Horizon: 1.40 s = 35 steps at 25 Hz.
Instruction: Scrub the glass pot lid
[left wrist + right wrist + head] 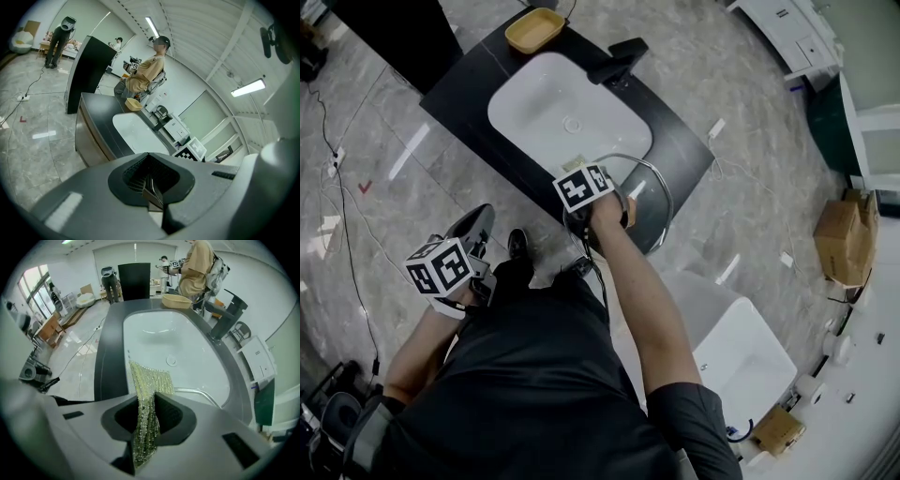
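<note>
Right claw (144,414) clamped on cloth (149,378) | left claw (151,183) jaws together, near left | lid (647,211) at sink's (534,112) near-right corner | I feared the unheld lid skidding under scrubbing.
</note>
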Available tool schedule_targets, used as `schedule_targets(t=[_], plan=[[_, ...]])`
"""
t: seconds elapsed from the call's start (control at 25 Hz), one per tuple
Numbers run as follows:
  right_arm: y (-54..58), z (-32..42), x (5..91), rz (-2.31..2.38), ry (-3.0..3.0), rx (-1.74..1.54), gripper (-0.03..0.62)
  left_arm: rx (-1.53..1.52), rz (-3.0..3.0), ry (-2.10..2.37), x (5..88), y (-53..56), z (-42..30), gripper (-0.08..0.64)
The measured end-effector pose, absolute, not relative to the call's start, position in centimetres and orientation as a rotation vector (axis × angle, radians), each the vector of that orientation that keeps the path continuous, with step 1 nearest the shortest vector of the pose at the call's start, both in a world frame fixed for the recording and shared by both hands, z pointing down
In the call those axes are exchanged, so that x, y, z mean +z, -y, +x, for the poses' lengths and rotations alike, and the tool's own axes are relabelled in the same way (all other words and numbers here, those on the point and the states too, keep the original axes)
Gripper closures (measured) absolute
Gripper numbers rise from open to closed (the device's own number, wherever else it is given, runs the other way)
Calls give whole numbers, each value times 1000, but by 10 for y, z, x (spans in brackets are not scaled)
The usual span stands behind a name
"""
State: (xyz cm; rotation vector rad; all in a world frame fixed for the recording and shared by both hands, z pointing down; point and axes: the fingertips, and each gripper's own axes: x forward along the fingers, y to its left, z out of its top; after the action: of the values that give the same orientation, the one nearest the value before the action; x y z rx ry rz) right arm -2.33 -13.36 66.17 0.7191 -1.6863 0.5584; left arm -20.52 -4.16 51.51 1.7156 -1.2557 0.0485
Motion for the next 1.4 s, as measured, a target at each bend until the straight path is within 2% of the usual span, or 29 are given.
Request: schedule_targets(t=[0.36,0.88,1.4], plan=[[164,14,655,837,1651,822,525,58,1724,1251,512,46,-205,560],[195,105,654,1100,1585,885,525,94,1734,1234,513,51,-188,560],[162,171,652,1229,1553,987,525,159,1810,1136,509,56,-126,560]])
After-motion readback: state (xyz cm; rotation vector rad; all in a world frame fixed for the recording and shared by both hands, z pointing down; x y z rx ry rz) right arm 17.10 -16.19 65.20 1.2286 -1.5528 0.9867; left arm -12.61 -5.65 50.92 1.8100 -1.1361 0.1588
